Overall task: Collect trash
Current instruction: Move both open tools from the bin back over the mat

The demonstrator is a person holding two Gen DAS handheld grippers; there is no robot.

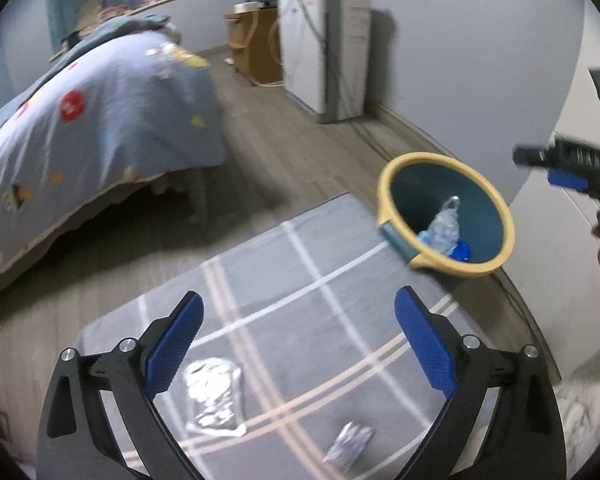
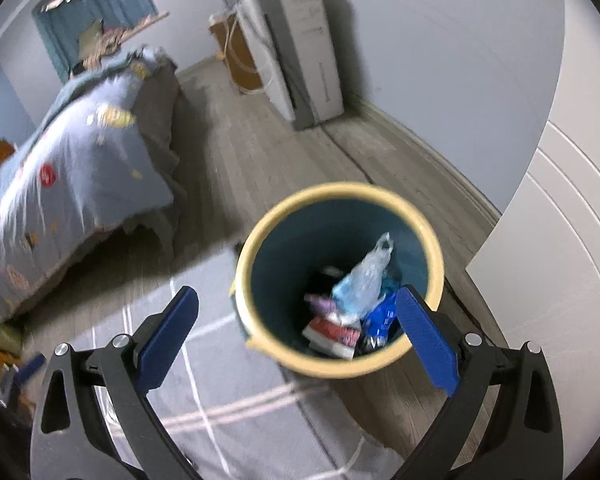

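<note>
A yellow-rimmed, dark teal trash bin stands at the far right corner of a grey checked rug. It holds a crumpled clear plastic bottle and several wrappers. My left gripper is open and empty above the rug. A flattened silver foil wrapper and a small crumpled wrapper lie on the rug between its fingers. My right gripper is open and empty, held just above the bin. It also shows at the right edge of the left wrist view.
A bed with a blue patterned quilt stands to the left. A white appliance and a wooden cabinet stand against the far wall. A white door is at the right. Wood floor lies between the bed and the rug.
</note>
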